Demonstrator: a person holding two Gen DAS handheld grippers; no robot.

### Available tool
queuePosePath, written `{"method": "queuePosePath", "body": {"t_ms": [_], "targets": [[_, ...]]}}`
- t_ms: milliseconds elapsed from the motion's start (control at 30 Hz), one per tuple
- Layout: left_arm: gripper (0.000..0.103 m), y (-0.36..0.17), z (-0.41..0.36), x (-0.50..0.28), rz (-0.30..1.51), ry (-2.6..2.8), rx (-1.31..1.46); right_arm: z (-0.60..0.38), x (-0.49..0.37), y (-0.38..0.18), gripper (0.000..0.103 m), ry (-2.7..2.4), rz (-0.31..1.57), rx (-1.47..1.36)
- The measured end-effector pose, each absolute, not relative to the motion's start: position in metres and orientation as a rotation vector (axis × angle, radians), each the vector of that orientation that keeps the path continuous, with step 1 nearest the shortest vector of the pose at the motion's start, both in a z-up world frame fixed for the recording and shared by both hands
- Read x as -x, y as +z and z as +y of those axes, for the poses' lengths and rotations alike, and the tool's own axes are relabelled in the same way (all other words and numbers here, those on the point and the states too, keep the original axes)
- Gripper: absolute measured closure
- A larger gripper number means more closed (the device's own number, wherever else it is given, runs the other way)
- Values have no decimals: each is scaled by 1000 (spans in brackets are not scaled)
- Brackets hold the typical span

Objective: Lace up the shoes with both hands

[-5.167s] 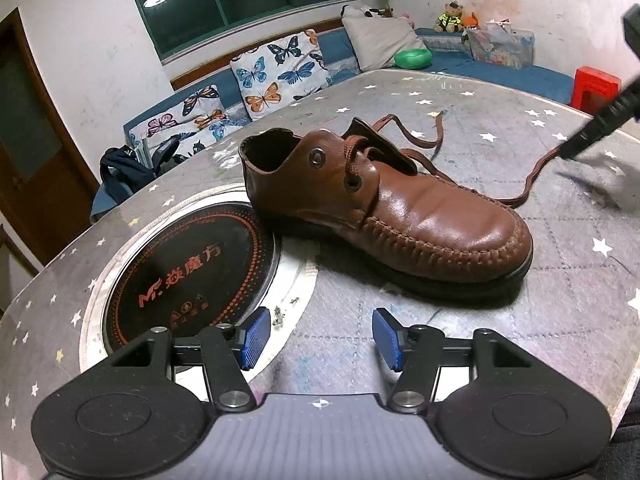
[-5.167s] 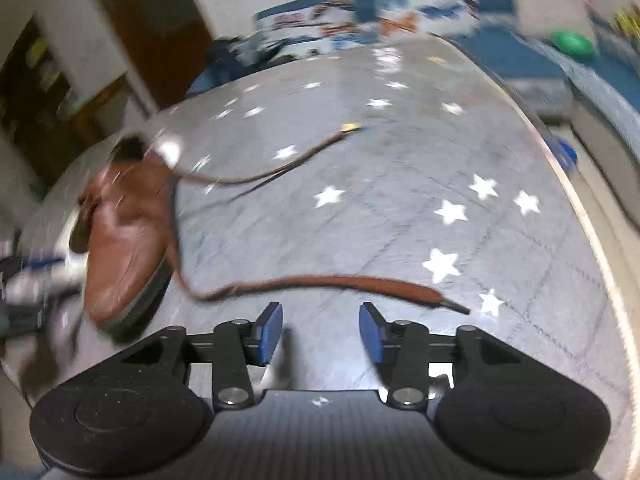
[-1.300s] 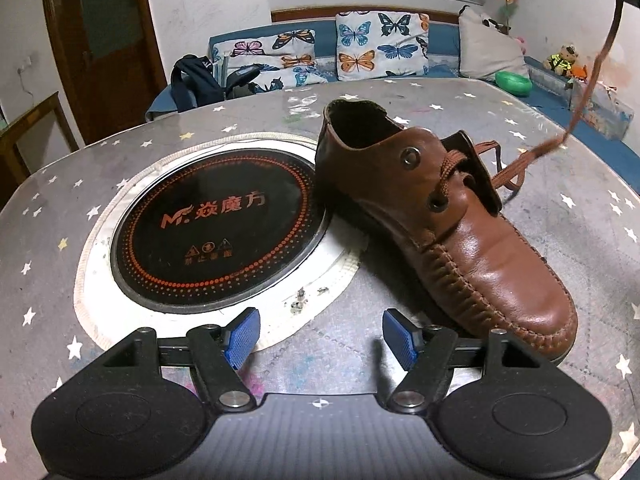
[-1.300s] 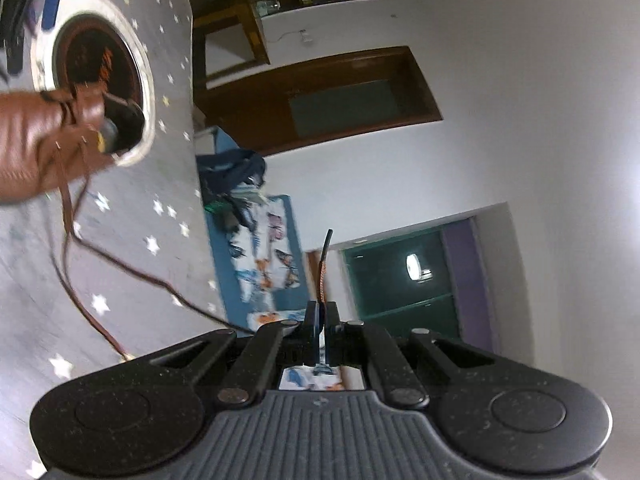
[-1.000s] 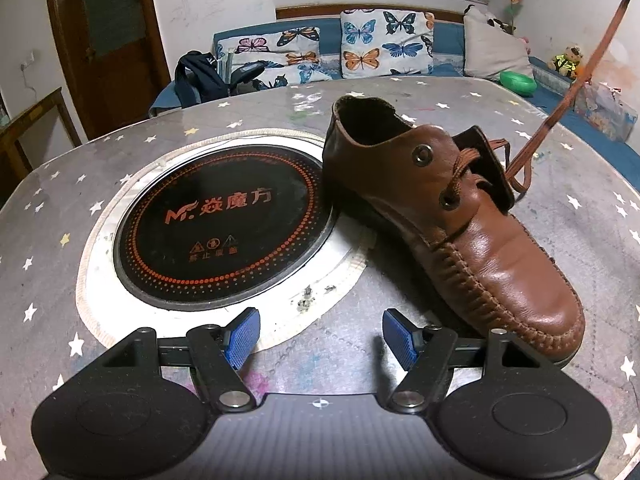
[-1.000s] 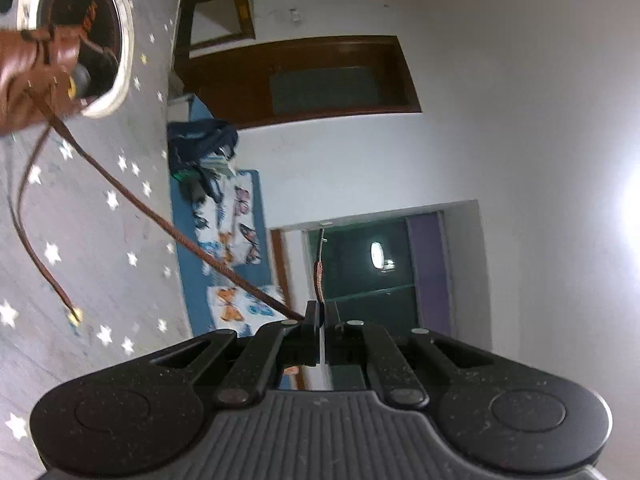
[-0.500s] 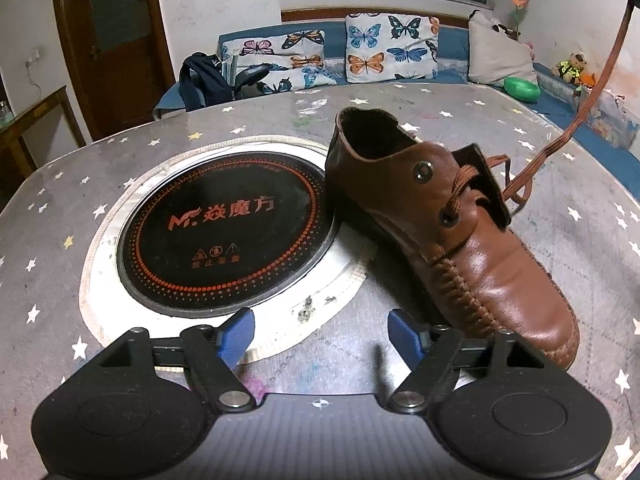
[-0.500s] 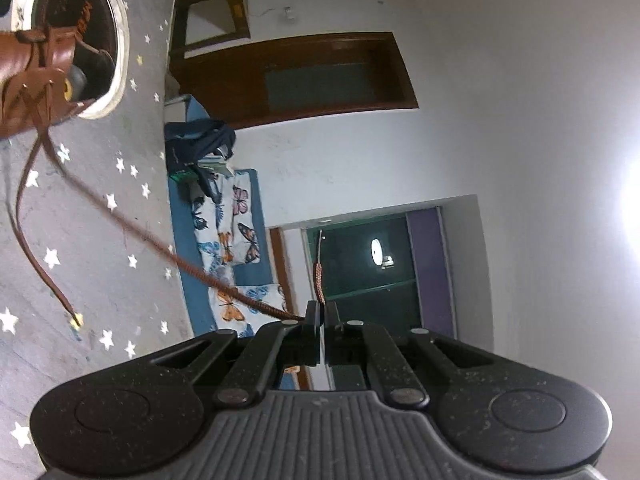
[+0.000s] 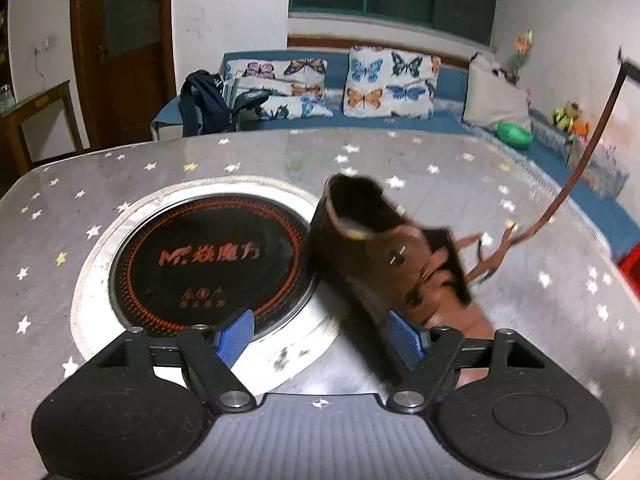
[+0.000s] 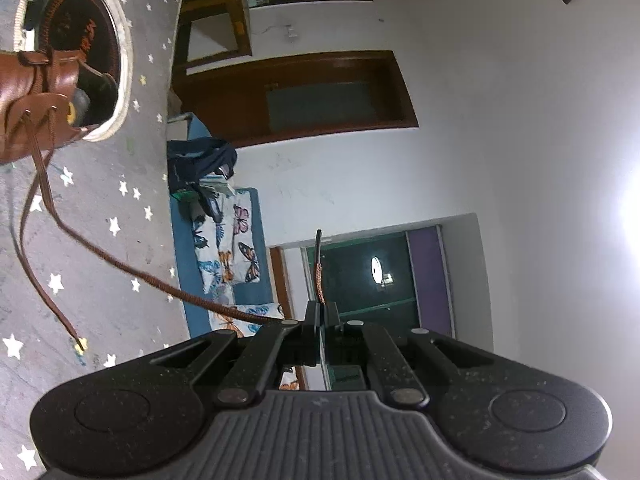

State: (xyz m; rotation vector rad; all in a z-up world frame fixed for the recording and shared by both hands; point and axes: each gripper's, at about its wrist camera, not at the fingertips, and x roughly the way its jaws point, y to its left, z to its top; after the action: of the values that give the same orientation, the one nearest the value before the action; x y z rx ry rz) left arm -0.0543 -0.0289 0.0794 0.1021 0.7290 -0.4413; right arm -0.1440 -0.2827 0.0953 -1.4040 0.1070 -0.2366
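While the right tongs [image 10: 320, 322] are pinching one end of the brown lace [image 10: 132, 270] flat between closed pads, with its tip sticking out beyond them, the lace is running taut across and down to the brown shoe [image 9: 384, 264] on the star-patterned table [image 9: 120, 168]. That shoe is sitting just right of the round black hob plate [image 9: 208, 264], heel toward the far side, and it is looking blurred in the left view, so I am judging that the pull is dragging or tipping it. The left tongs [image 9: 320, 338] are hovering near the shoe with blue pads spread apart and nothing between them; they have just been opening a little wider. The other lace end [image 10: 78, 340] is lying slack on the table, right of the shoe.

Since nothing is pinning the shoe, the main risk is that further pulling is going to slide or roll it rather than tighten the lacing. Pulling too far could also be drawing the slack end back out through its eyelet. A thin lace held near its tip may be slipping free of the pads.
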Motion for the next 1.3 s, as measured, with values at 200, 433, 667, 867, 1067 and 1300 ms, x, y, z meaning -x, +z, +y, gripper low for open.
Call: {"method": "queuePosePath", "body": {"t_ms": [200, 433, 667, 867, 1067, 1300], "targets": [[32, 97, -38, 48, 699, -455, 7, -274, 150, 91, 102, -199, 98, 1399], [33, 98, -67, 38, 710, -409, 102, -262, 152, 84, 102, -149, 88, 1382], [33, 91, -79, 29, 698, -294, 149, -253, 157, 75, 102, -96, 80, 1378], [43, 80, -79, 29, 735, -285, 174, -248, 161, 69, 102, -59, 83, 1371], [48, 73, -74, 36, 750, -284, 204, -243, 163, 64, 102, -25, 88, 1364], [58, 67, -69, 49, 739, -299, 266, -228, 164, 57, 102, 46, 88, 1359]]}}
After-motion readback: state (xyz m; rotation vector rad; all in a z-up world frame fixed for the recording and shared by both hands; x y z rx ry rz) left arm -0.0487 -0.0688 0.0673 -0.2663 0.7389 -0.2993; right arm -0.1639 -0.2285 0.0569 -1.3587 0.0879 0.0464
